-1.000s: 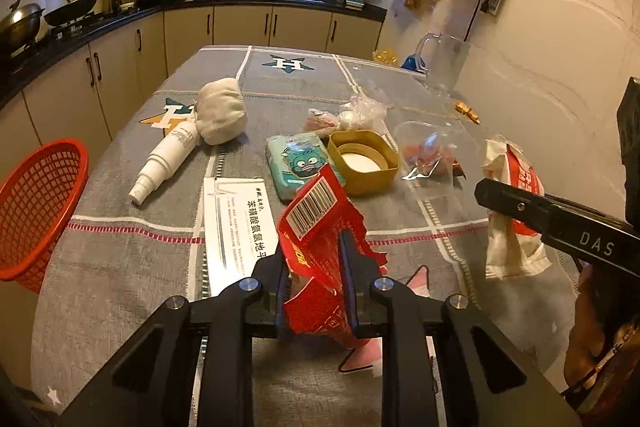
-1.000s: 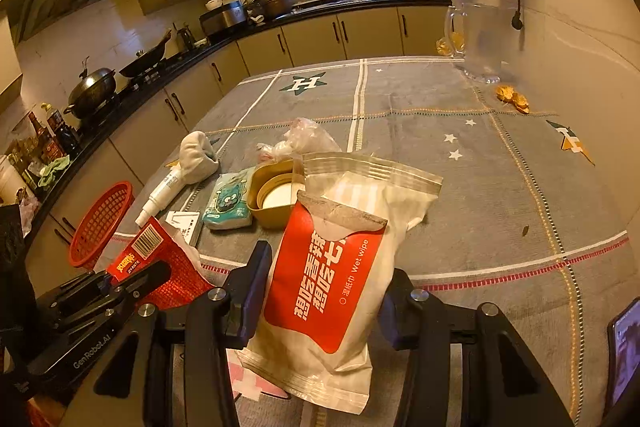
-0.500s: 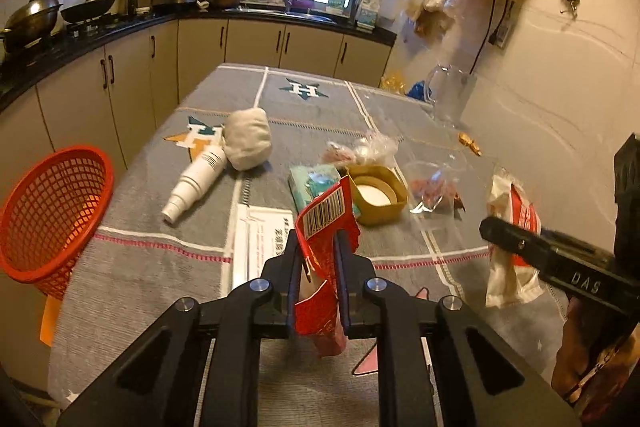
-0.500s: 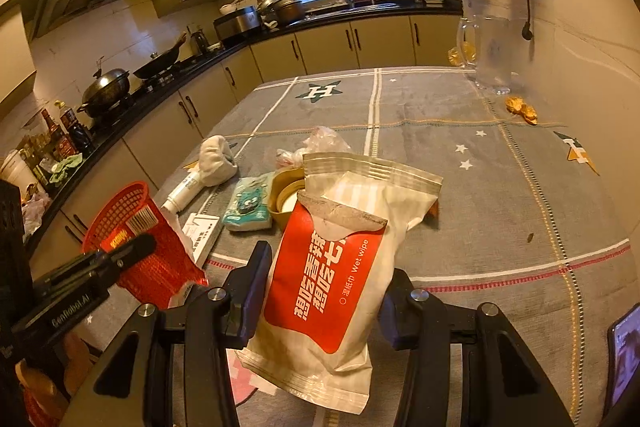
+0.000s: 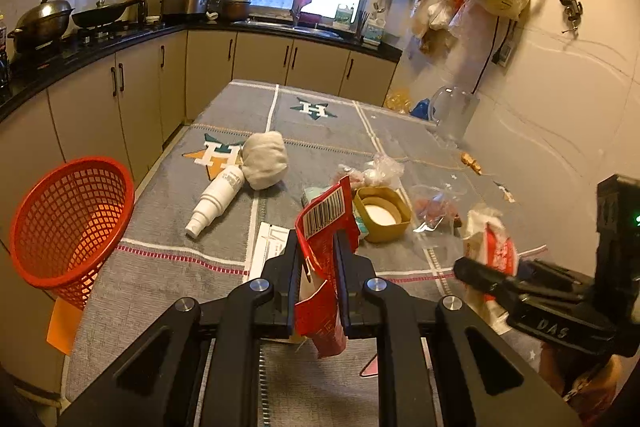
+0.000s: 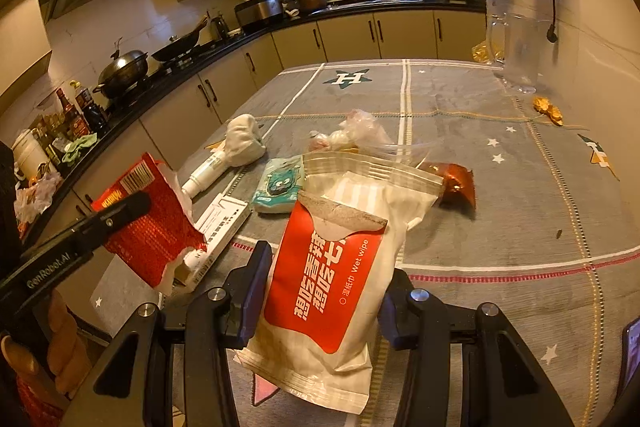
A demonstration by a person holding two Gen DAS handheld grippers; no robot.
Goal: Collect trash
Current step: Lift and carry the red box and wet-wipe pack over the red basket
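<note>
A kitchen with beige cabinets and a dark counter surrounds a worktop [image 5: 160, 267] under a grey star-patterned cloth. The left hand-held gripper [image 5: 318, 247] is pinched nearly closed on a torn red snack wrapper [image 5: 324, 227] with a barcode, lifted clear of the cloth. The right hand-held gripper [image 6: 320, 267] stands about half open, both fingers pressed against the sides of a white and red wet-wipe packet [image 6: 336, 259], which it holds above the worktop. A red mesh basket [image 5: 68, 223] sits beside the worktop's left edge; its inside looks bare. On the cloth lie a yellow tub [image 5: 382, 213] with white contents, a teal tissue pack [image 6: 276, 187], a white bottle [image 5: 216, 201] and a leaflet [image 5: 268, 247].
</note>
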